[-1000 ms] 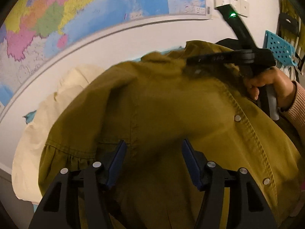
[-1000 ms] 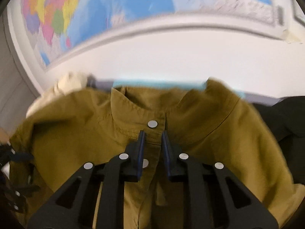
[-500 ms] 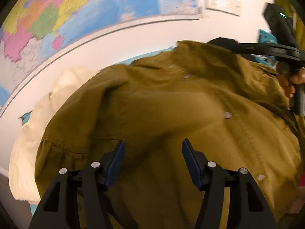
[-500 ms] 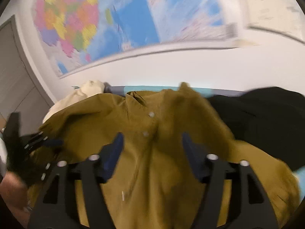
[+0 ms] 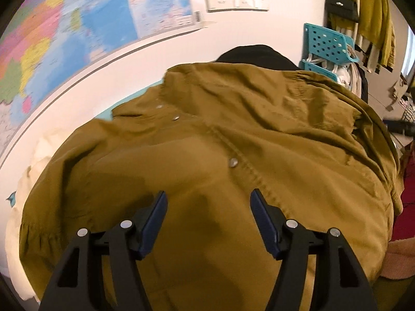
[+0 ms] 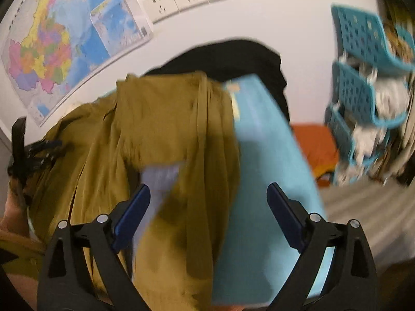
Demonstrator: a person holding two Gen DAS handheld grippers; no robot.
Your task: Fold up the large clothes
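Note:
An olive-brown shirt [image 5: 233, 129] with metal snaps lies spread out and fills the left wrist view. My left gripper [image 5: 208, 194] hovers over its front just left of the snap placket. Its jaws are opening a little, and no cloth is pinched between the blue pads. In the blurred right wrist view, my right gripper [image 6: 207, 186] is over the shirt's [image 6: 160, 119] gathered right edge. Its jaws are opening wide, with cloth below them but nothing gripped. The left gripper [image 6: 23, 150] shows as a dark shape at the far left.
The shirt lies on a light blue surface [image 6: 259, 155]. A black garment [image 5: 259, 54] is heaped behind it against the white wall, and a cream garment [image 5: 31, 176] lies at the left. A teal rack [image 6: 358, 90] stands at the right, with something orange [image 6: 316, 147] low beside it.
The right gripper let go of the snap placket below the collar, opened wide and swept right to the shirt's edge, leaving the left view. The left gripper shifted sideways over the shirt.

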